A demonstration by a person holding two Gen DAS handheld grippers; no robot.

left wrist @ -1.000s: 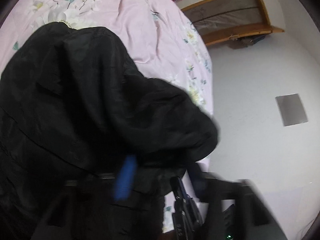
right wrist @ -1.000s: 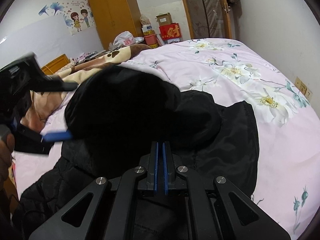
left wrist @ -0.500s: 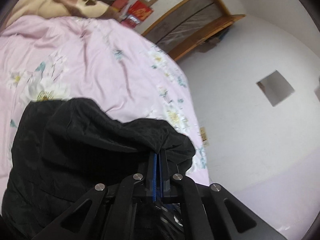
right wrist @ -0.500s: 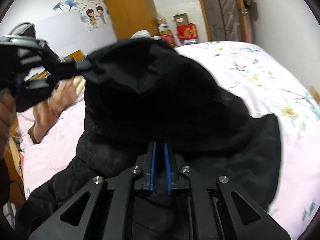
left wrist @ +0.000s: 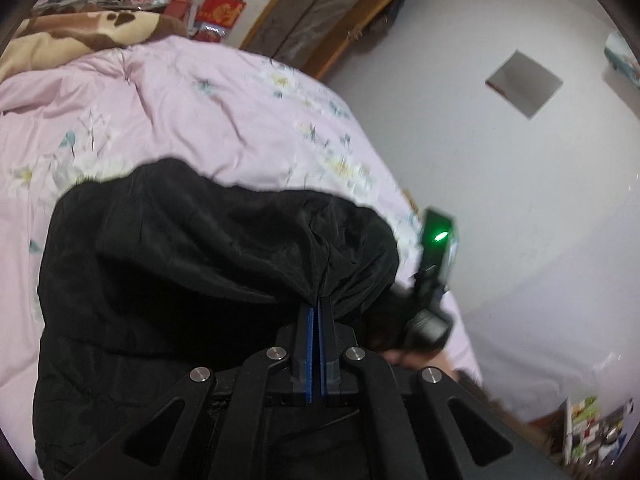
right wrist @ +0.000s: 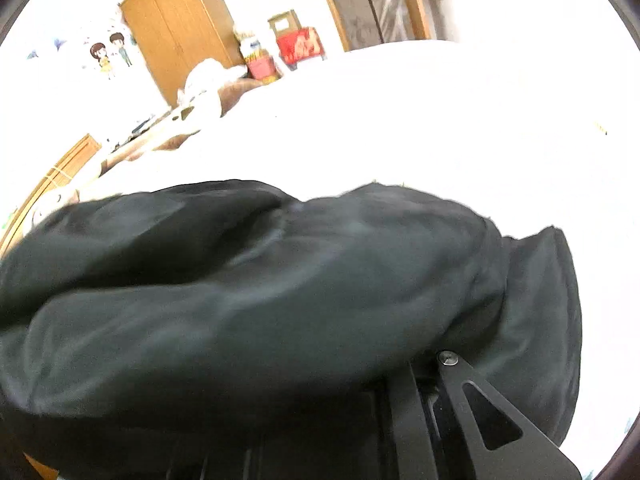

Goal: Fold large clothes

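A black padded jacket [left wrist: 168, 288] lies heaped on the pink floral bed cover [left wrist: 180, 112], its lower part cut off by the frame edge in the left wrist view. The left tongs [left wrist: 319, 312] are closed, their blue-lined fingers [left wrist: 308, 344] pressed together on a gathered fold of the jacket's fabric. To the right of them, the body of the right tongs [left wrist: 434, 280] shows with a green light, blurred, and with its fingers hidden behind the cloth. In the right wrist view the jacket [right wrist: 248, 300] drapes over the camera's foreground and covers those tongs almost entirely; only part of one black linkage arm shows at lower right, so whether they are open or gripping cannot be told. The bed [right wrist: 400, 120] beyond is washed out to white, and a wooden wardrobe [right wrist: 180, 36] stands at the far wall.
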